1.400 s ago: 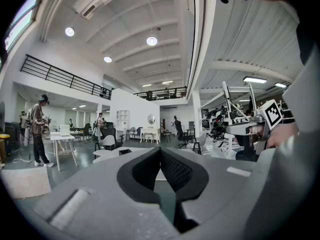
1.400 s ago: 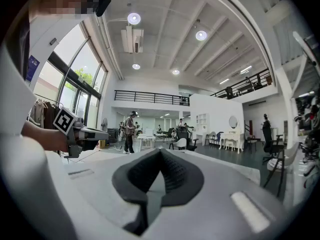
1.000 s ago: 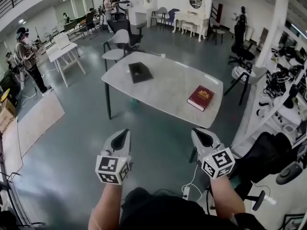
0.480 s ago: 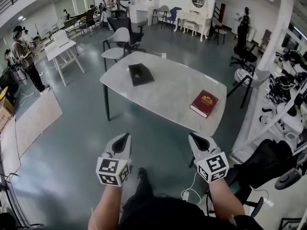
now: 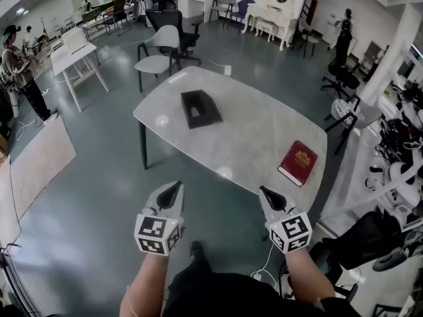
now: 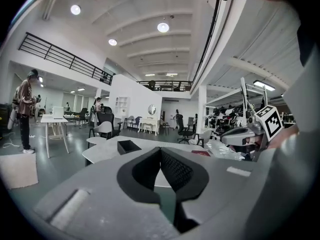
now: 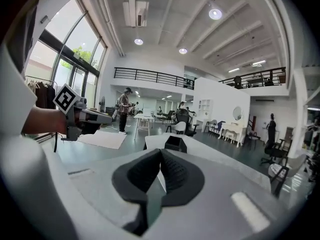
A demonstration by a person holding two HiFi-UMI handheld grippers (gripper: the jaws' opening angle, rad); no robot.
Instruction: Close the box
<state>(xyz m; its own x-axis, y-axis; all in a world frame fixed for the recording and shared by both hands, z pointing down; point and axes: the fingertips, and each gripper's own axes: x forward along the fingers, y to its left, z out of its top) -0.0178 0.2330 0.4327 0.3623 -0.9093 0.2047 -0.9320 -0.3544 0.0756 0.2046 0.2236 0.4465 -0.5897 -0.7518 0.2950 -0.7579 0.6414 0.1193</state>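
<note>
Jaws pressed together and empty, the left gripper (image 5: 172, 190) and right gripper (image 5: 266, 193) hang short of the counter (image 5: 251, 127). The open black box (image 5: 201, 108) sits on its far part, well apart from a red book (image 5: 298, 163).

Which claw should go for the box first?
Left, probably: the left claw points almost straight at the box; the right claw sits nearer the book. Both are shut, short of the table.

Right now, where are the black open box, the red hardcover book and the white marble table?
black open box (image 5: 201, 109), head view, its hollow middle
red hardcover book (image 5: 298, 163), head view, cover centre
white marble table (image 5: 251, 131), head view, bare top
</note>
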